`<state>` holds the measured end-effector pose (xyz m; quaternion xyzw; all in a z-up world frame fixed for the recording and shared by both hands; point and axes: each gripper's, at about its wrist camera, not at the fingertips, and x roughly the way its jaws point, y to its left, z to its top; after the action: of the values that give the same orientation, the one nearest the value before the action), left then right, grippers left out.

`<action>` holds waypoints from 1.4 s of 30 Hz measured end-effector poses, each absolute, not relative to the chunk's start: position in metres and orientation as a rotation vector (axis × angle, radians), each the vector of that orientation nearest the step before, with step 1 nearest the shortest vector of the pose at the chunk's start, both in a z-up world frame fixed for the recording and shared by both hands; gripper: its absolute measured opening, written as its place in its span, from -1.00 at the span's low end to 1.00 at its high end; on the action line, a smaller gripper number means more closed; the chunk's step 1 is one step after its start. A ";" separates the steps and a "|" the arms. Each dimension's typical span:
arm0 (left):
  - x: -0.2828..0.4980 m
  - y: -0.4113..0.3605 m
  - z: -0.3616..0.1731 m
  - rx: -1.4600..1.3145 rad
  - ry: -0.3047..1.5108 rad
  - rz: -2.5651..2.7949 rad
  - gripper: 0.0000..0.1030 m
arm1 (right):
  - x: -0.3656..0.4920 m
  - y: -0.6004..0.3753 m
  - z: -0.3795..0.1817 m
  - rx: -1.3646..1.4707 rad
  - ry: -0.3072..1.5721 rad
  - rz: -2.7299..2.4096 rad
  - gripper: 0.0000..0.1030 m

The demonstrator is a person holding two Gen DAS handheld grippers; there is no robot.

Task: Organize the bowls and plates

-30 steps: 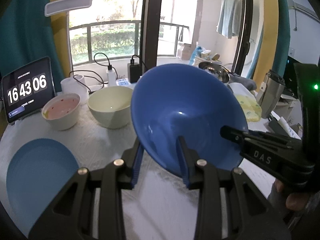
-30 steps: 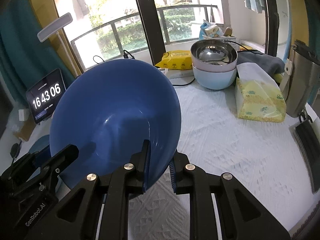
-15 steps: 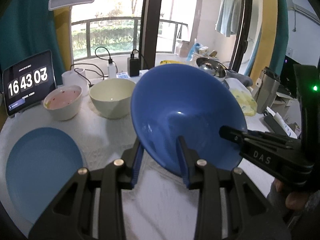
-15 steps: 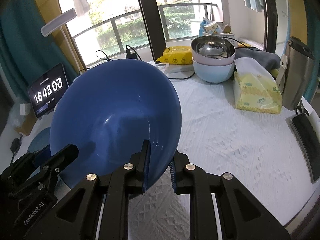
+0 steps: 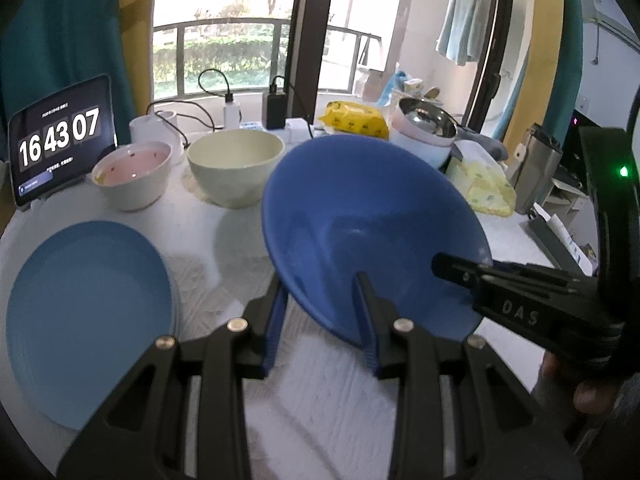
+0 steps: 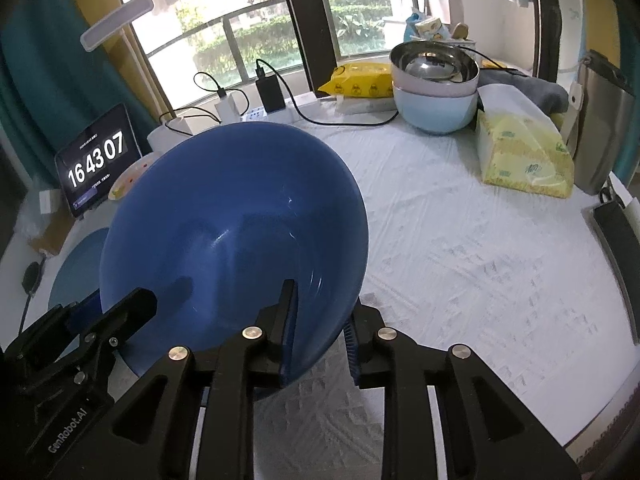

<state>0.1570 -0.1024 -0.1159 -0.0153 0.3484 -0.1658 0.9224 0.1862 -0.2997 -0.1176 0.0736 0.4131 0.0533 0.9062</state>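
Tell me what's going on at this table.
A person holds a gripper in each hand, and both straddle the rim of one blue bowl, tilted above the table. The left gripper grips it; the right gripper has just been opening its jaws around the rim. A blue plate lies beside it, other bowls behind.

The bowl (image 5: 372, 236) sits mid-table (image 6: 480, 260), tilted, its rim between both grippers' jaws. A plate (image 5: 88, 316) lies at its 9 o'clock. Two bowls (image 5: 236, 164) stand at 11, a tablet (image 5: 60, 140) beyond them at 10. Stacked bowls (image 6: 436, 80) stand at 1, a tissue pack (image 6: 524, 156) at 2.
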 end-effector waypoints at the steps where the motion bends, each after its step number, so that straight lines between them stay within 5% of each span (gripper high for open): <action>1: 0.157 -0.102 -0.116 -0.033 0.719 -0.340 -0.34 | 0.186 -0.299 -0.117 0.153 0.856 0.111 -0.52; 17: 0.154 -0.091 -0.117 -0.064 0.746 -0.329 -0.31 | 0.187 -0.297 -0.109 0.138 0.845 0.105 -0.45; 21: 0.154 -0.089 -0.114 -0.061 0.739 -0.326 -0.31 | 0.187 -0.299 -0.105 0.139 0.825 0.093 -0.28; 42: 0.161 -0.066 -0.085 -0.040 0.653 -0.247 -0.08 | 0.193 -0.302 -0.079 0.115 0.759 0.093 -0.28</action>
<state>0.1610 -0.0665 -0.0847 -0.0194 0.3200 -0.1208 0.9395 0.1929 -0.3016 -0.0787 0.0562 0.3702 0.0454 0.9261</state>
